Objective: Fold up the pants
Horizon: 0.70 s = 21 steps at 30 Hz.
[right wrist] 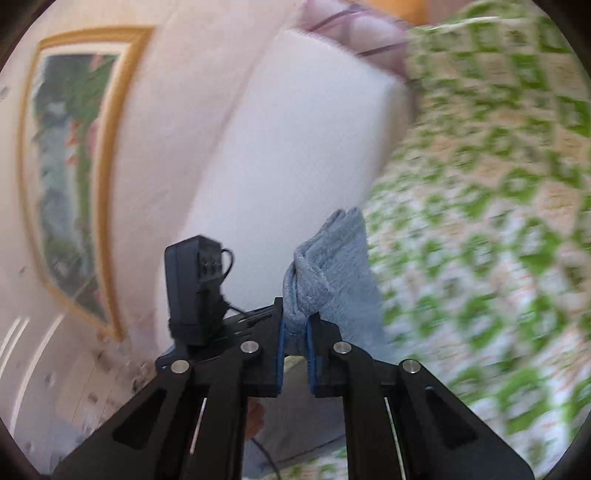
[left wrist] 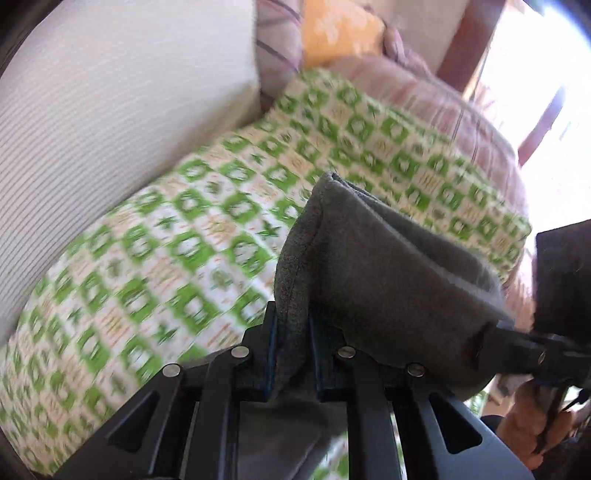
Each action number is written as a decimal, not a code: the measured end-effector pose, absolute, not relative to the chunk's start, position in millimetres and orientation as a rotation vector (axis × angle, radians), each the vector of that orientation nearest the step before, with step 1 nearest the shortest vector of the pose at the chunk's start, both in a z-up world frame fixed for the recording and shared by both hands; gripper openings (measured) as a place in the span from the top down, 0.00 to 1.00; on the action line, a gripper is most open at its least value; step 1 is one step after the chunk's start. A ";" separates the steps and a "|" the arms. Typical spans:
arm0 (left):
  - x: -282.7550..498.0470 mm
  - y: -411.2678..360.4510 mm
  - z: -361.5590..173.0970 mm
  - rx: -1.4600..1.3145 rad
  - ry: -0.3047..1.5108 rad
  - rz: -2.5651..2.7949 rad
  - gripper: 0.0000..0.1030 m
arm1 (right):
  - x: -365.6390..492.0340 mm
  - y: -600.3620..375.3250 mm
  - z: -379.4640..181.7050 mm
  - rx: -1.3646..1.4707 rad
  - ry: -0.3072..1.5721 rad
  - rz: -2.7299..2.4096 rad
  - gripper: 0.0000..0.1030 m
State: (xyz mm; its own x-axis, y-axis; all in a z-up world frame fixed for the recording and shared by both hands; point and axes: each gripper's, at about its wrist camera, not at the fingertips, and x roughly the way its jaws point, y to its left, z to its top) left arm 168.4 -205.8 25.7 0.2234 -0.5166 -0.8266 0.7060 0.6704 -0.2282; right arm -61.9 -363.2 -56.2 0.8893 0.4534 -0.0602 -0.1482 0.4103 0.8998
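Grippers: two, one per hand, each black with blue pads on its fingers.
Left gripper [left wrist: 293, 354]: its jaws are drawn narrow and clamp a thick bunch of the grey cloth between the pads.
Right gripper [right wrist: 294, 350]: its jaws are likewise pinched close on a gathered wad of the same cloth, which sticks up past the fingertips.
Pants [left wrist: 369, 280]: one garment, held by both grippers and lifted above the bed; none of it is seen lying flat.
Pants, look: grey, soft and fleecy, doubled into several layers with a stitched edge showing at the top fold; in the right wrist view the layers stand in a rumpled, upright bunch [right wrist: 328, 266].
Bedspread [left wrist: 177, 236]: one, white with green squares and pale orange marks, blurred in both views, spread beneath the pants.
Pillows: one white ribbed pillow [left wrist: 110, 110] at the head of the bed, one pink striped one [left wrist: 277, 40] behind it, and one orange cushion [left wrist: 340, 33] beyond.
Framed picture [right wrist: 70, 162]: one, gold-framed, on the wall.
Black box [right wrist: 195, 280]: one, with a thin cable, just left of the right gripper.
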 end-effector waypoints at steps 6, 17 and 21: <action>160.6 -115.2 35.8 0.048 1.025 -0.789 0.87 | -39.1 -295.6 -46.2 1.123 0.354 0.625 0.90; 128.3 20.0 -14.4 -0.179 1.067 -0.652 0.87 | 11.1 -175.4 -62.5 1.120 0.600 0.847 0.90; 117.9 53.6 -40.6 -0.222 1.107 -0.590 0.86 | 22.6 -139.8 -69.2 1.022 0.686 0.813 0.90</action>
State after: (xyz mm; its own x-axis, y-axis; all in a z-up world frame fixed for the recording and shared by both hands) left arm 117.9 53.6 -40.6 0.3142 -0.5500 -0.7738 0.3356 0.8268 -0.4514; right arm 22.6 -139.8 -69.2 0.5295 0.8401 -0.1176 -0.2576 0.2913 0.9213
